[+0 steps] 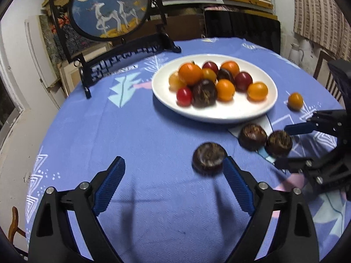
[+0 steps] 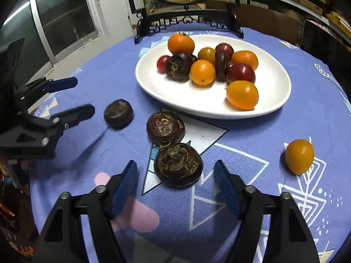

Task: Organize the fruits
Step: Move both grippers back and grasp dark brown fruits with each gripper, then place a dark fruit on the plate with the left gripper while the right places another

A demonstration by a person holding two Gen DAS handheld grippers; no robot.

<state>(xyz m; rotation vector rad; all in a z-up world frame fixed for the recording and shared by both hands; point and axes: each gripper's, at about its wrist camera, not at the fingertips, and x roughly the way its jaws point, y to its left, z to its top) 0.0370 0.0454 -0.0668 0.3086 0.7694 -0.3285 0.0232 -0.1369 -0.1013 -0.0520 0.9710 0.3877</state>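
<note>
A white plate is sitting on the blue patterned tablecloth, carrying a heap of orange, red and dark brown fruits. Just in front of the plate, two dark water chestnuts are lying touching each other. The right gripper is hovering with its fingers parted around the nearer chestnut, pads clear of it. A third chestnut is resting farther from the plate, beside the left gripper, whose fingers are spread wide and holding nothing. A lone orange fruit is lying off the plate's right end.
</note>
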